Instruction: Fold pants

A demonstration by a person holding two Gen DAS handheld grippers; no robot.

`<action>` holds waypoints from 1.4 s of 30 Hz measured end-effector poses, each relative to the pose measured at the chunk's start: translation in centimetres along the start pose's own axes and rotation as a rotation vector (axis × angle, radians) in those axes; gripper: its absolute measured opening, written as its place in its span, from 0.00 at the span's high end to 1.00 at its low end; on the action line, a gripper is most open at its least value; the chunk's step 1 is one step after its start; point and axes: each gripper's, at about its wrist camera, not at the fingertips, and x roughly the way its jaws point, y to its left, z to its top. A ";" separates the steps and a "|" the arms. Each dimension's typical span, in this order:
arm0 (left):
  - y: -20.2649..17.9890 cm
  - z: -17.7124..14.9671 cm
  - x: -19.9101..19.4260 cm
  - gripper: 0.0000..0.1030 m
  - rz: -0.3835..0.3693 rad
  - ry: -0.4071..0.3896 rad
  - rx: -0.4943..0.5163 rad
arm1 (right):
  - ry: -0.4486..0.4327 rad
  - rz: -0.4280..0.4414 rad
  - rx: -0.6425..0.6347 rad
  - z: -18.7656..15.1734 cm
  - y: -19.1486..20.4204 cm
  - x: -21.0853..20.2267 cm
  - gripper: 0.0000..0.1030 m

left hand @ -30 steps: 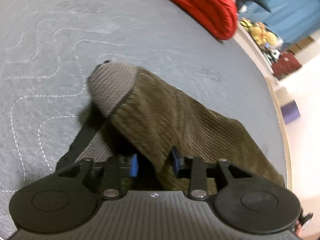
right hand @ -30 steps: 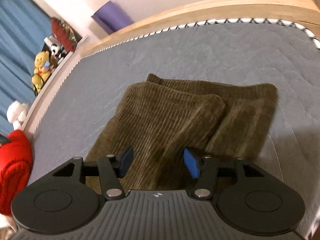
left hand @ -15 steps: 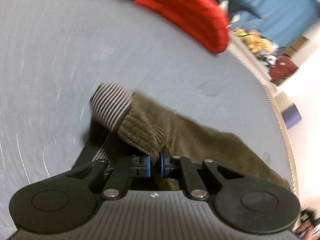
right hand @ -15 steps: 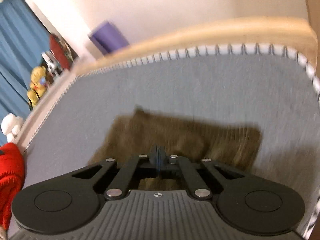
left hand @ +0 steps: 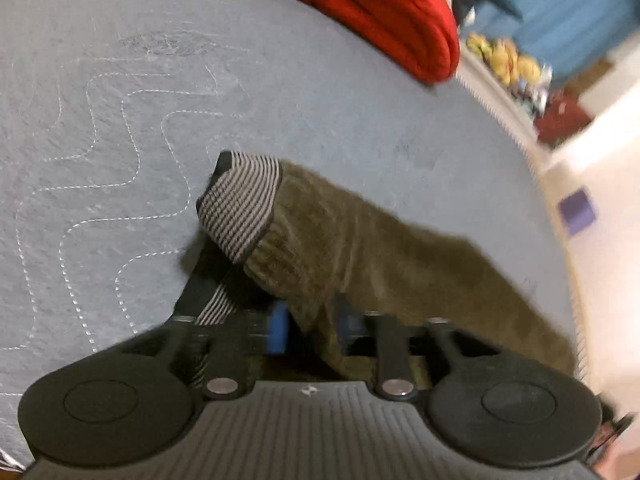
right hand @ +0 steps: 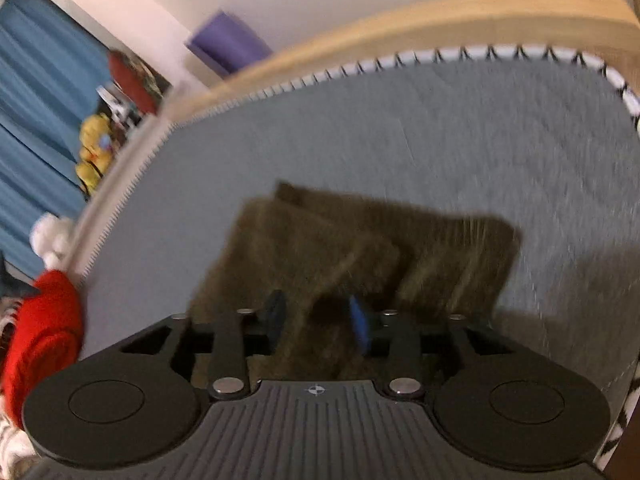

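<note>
Olive-brown corduroy pants (left hand: 360, 248) lie folded on the grey quilted mattress (left hand: 120, 80). Their striped grey inner waistband (left hand: 240, 212) is turned outward at the near left end. My left gripper (left hand: 312, 326) hovers low over that end, jaws opening, with a fold of corduroy standing loose between the blue pads. In the right wrist view the pants (right hand: 320, 248) lie in stacked layers, blurred. My right gripper (right hand: 318, 316) is over their near edge, jaws opening too, with a ridge of cloth in the gap and no pad pressing it.
A red quilted garment (left hand: 380, 12) lies at the far side of the mattress and shows again as red cloth (right hand: 44, 320) at the left. The wooden bed frame (right hand: 440, 24) runs past the stitched edge. Beyond it are plush toys (right hand: 94, 140), a purple roll (right hand: 228, 44) and blue curtains.
Half a second ago both grippers were shut on the corduroy; both now stand apart again. The left gripper has lifted slightly and the right has slid sideways over the pants.
</note>
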 end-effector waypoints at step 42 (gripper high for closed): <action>-2.4 -1.9 -7.0 0.60 0.322 -0.207 0.252 | -0.111 -0.286 -0.069 -0.4 0.3 -3.1 0.90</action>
